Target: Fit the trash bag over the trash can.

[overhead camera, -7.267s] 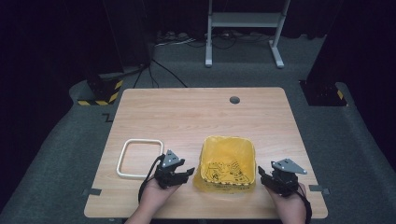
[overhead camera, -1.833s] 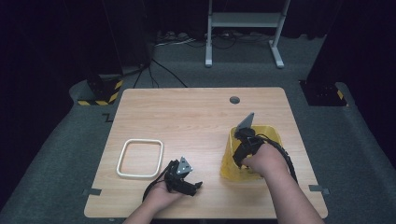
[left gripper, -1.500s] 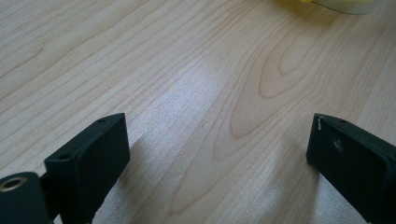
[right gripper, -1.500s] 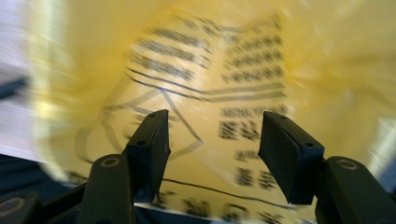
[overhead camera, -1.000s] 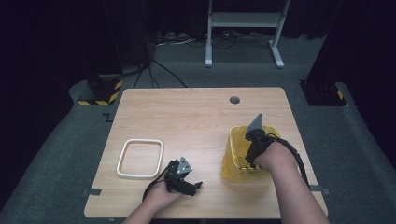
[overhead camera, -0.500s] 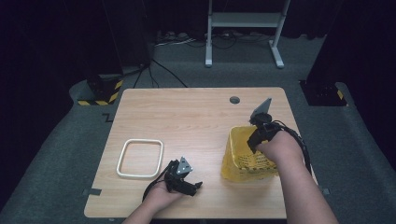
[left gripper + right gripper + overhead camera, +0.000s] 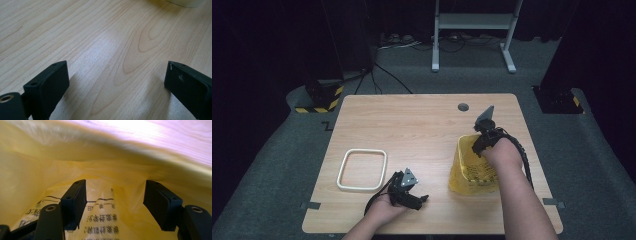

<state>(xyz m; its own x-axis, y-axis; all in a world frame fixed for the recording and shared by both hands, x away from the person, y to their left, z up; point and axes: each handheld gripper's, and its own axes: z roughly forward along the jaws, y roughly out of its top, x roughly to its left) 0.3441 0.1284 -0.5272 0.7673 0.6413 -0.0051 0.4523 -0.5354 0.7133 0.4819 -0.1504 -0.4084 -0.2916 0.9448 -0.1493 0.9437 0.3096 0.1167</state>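
right gripper (image 7: 477,142) jaws just opening inside yellow printed plastic bag (image 7: 472,172), gripping nothing; left gripper (image 7: 419,199) wide open, empty, at bag's 9 o'clock on wooden table (image 7: 412,125)

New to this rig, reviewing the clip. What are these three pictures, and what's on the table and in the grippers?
No robot here: a person holds a two-jaw gripper in each hand. The high view looks down on the wooden table. The other two pictures come from cameras riding on each gripper, looking along its black jaws. On the table lie a white rectangular frame and a yellow plastic bag with black print. The left gripper rests open over bare wood, holding nothing. The right gripper reaches into the bag's mouth; its jaws have just been opening, and bag film lies between them, ungripped.
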